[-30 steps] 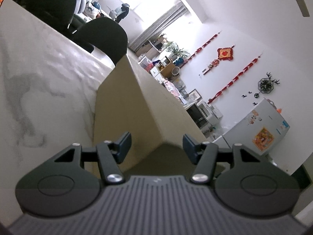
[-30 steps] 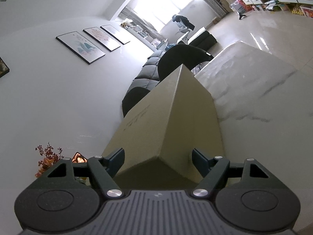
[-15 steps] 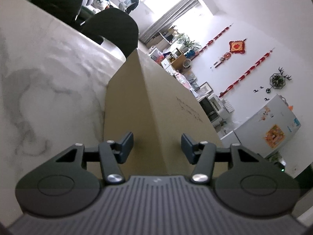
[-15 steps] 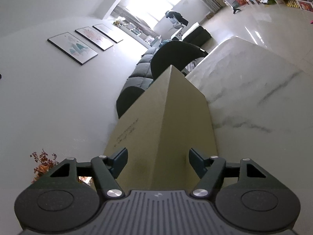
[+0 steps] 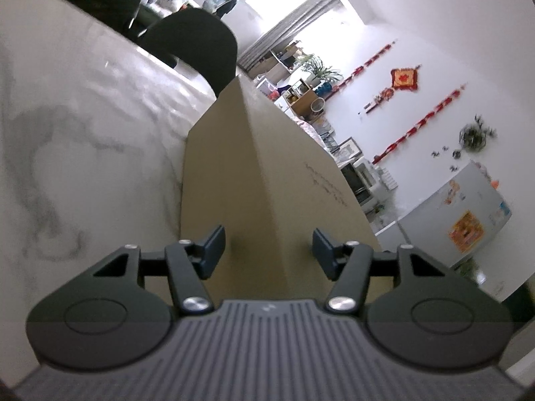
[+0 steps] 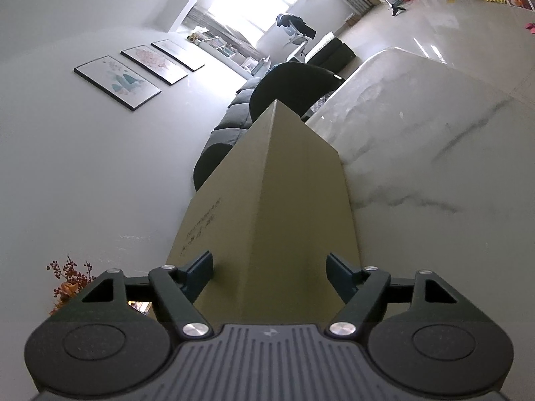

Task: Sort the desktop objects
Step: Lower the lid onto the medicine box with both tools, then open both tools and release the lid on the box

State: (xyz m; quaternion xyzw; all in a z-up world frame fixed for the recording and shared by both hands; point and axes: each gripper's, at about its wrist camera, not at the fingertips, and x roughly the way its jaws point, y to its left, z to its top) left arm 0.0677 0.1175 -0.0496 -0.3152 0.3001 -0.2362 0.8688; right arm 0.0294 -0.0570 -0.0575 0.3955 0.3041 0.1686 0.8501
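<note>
White marble-veined tabletop (image 5: pixel 83 140) underneath; tall tan cardboard box (image 5: pixel 267 183) edge-on between the spread, unclosed fingers of left gripper (image 5: pixel 268 249) and right gripper (image 6: pixel 269 272) — liable to slip or tip if squeezed on that corner.

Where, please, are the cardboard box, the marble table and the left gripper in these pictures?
cardboard box (image 5: pixel 294 180): left wrist view, printed side face.
marble table (image 6: pixel 434 153): right wrist view, bare veined top.
left gripper (image 5: pixel 269 250): left wrist view, midway between fingertips.

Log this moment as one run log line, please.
left gripper: open, straddling cardboard box edge | right gripper: open, straddling same box | box on marble table | grasp: none
</note>
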